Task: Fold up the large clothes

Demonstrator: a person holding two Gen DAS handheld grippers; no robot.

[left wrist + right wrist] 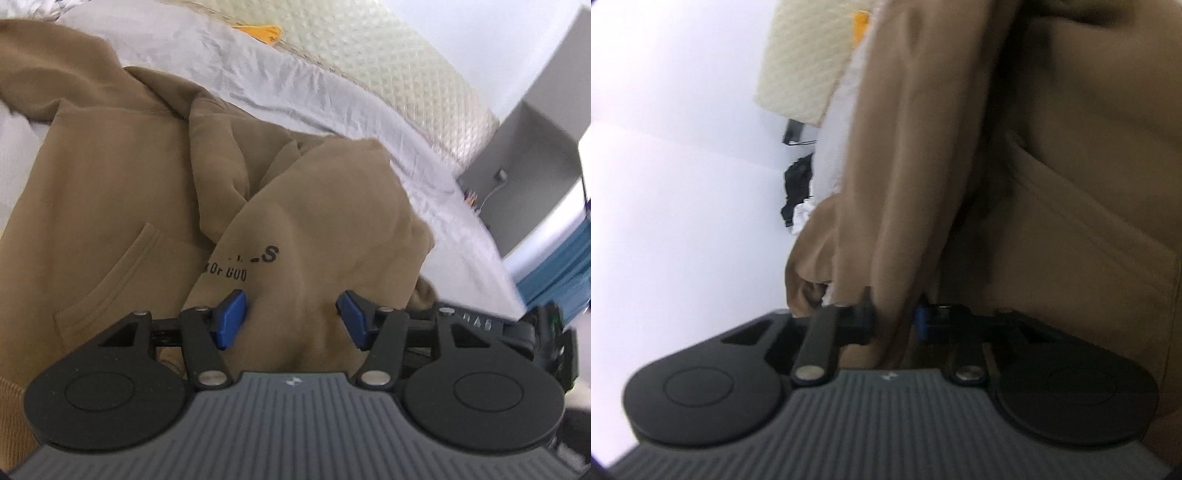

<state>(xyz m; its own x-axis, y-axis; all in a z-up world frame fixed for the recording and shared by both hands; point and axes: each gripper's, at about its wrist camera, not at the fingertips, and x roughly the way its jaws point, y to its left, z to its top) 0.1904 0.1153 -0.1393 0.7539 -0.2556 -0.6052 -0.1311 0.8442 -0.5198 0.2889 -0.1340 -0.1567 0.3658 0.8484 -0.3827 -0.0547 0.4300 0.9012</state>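
A tan hoodie point(110, 177) with black lettering and a front pocket lies crumpled on a white bed sheet point(295, 85). In the left wrist view my left gripper point(291, 317) stands over its near part. A thick hump of the cloth fills the gap between the blue pads point(232, 319), which press into it from both sides. The right wrist view is rolled on its side, and the hoodie point(1071, 147) fills its right half. There my right gripper point(895, 321) is shut on a narrow fold of the tan cloth that runs up from the jaws.
A cream quilted mattress edge point(406, 74) runs behind the sheet, with a yellow item point(266, 33) on it. A grey cabinet point(535, 147) and something blue point(561, 266) stand to the right of the bed. A dark bundle point(798, 184) sits by the white wall point(665, 184).
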